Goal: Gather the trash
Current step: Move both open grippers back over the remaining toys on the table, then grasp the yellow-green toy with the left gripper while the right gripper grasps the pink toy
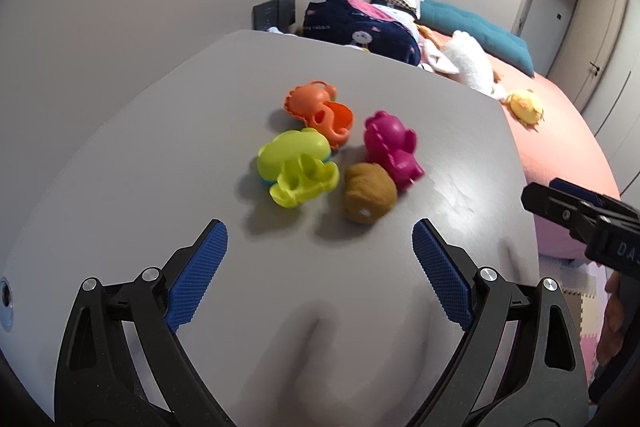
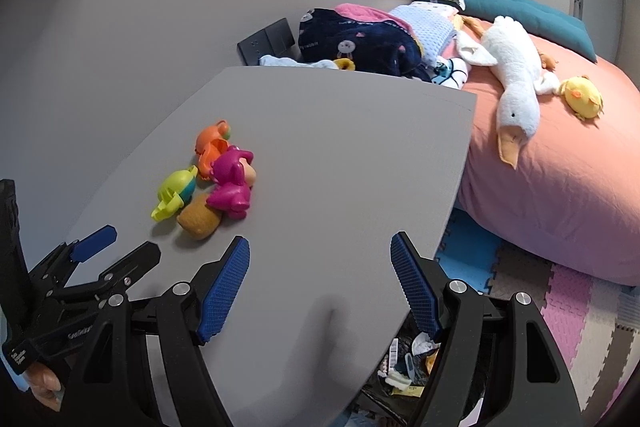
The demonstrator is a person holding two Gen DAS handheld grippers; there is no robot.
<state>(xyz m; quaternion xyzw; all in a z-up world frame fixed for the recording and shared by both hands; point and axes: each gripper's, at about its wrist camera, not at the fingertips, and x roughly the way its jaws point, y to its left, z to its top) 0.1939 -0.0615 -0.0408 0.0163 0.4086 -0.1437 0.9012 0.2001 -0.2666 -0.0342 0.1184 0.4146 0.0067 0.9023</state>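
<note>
On the grey table [image 1: 160, 155] lie a lime-green plastic toy [image 1: 294, 165], an orange plastic toy [image 1: 320, 111], a magenta plastic toy [image 1: 392, 147] and a brown soft lump [image 1: 368, 197], all clustered together. My left gripper [image 1: 320, 259] is open and empty, just short of the brown lump. My right gripper [image 2: 320, 279] is open and empty over the table's near right edge; the same cluster, with the brown lump [image 2: 198, 219], lies to its far left. The left gripper [image 2: 96, 247] shows at the left in the right wrist view; the right gripper's tip [image 1: 576, 207] shows at the left wrist view's right edge.
A bin bag with mixed trash [image 2: 408, 367] sits on the floor below the table's near right edge. A bed with a pink sheet [image 2: 560, 187] stands to the right, with a white goose plush [image 2: 516, 75], a yellow chick plush [image 2: 582, 99] and piled blankets [image 2: 360, 39]. Foam floor mats [image 2: 560, 307] lie beside it.
</note>
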